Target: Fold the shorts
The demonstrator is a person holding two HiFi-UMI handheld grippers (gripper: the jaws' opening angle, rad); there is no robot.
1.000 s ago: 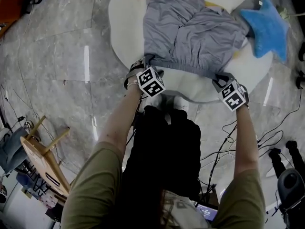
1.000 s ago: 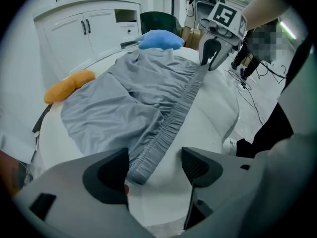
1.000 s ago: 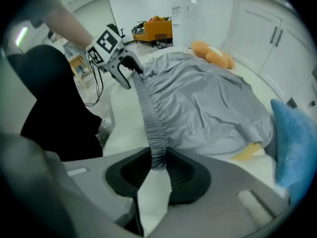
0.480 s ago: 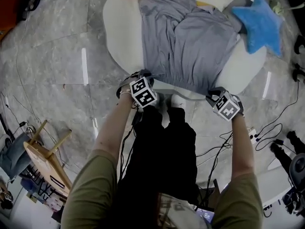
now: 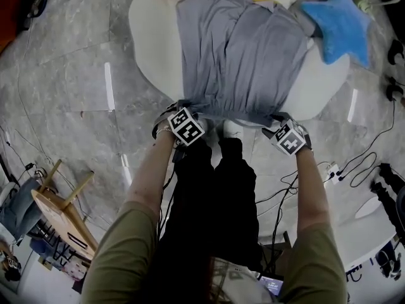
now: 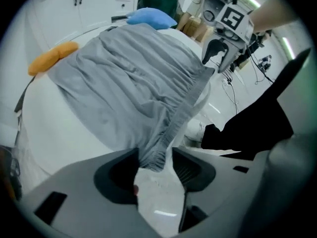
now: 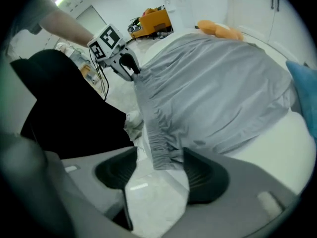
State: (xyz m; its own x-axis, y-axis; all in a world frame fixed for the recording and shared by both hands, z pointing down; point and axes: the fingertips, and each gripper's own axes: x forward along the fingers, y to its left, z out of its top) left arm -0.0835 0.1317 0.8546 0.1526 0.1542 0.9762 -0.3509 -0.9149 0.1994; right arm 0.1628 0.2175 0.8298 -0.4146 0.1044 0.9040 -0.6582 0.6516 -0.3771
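Grey shorts [image 5: 237, 49] lie spread on the white worktop [image 5: 149, 62], with the waistband [image 5: 228, 111] at or just over the near edge and the legs pointing away. Left claw [image 6: 155, 156] and right claw [image 7: 159, 156] each stand at one end of the waistband. Both sets of jaws have just been opening, with the band between them but the pads loose on it — neither is clamping.

Risks:
- Unheld cloth at the edge could slide toward the floor.
- Creases run the length of the cloth; folding over them would give an uneven fold.
- A blue star-shaped cushion [image 5: 338, 21] sits against the far right leg — it may snag the fold.
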